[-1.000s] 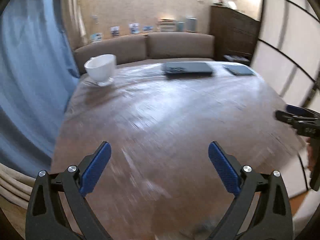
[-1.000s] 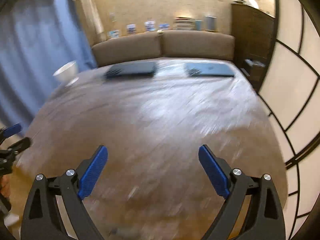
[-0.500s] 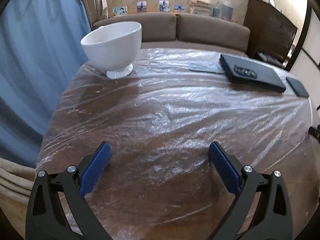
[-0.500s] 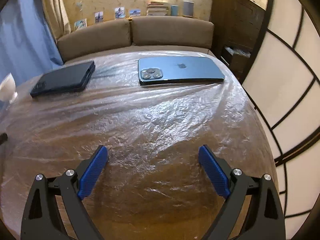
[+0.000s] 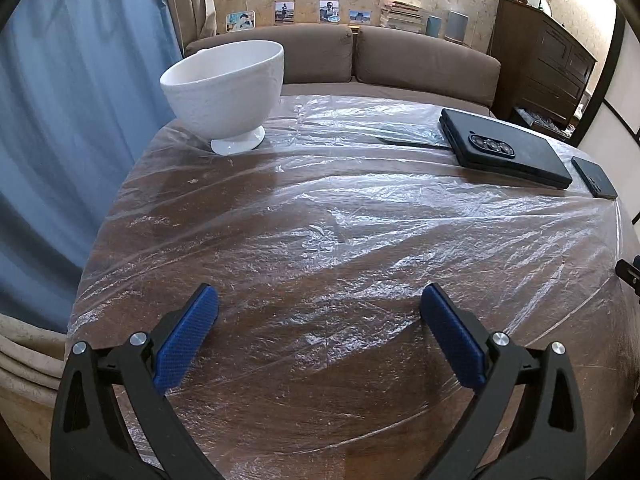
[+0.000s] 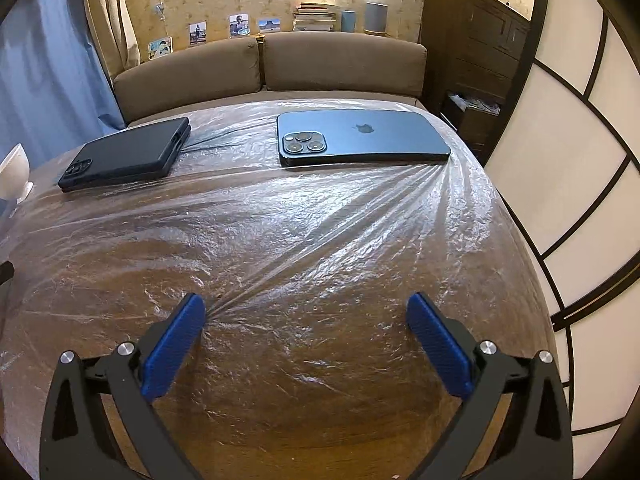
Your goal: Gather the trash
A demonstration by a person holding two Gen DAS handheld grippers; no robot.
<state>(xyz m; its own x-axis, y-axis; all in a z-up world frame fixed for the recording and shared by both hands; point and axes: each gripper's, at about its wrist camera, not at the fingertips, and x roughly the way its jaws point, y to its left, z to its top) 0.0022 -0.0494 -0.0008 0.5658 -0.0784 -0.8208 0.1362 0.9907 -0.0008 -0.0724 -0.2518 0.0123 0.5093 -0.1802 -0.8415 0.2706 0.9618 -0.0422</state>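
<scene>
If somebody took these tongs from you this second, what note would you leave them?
Left tongs: open, nothing between the pads, low over the near part of the table.
Right tongs: open and empty too; the left pad's tip appears to touch the clear plastic sheet, where creases gather.
The sheet, crinkled, covers the round wooden table. It looks like the trash to collect.
On it: a white bowl at the far left, a black phone and a blue phone on the far side.
Done: nothing gathered yet.
Left: probably clear the bowl and phones, then bunch up the sheet.
</scene>
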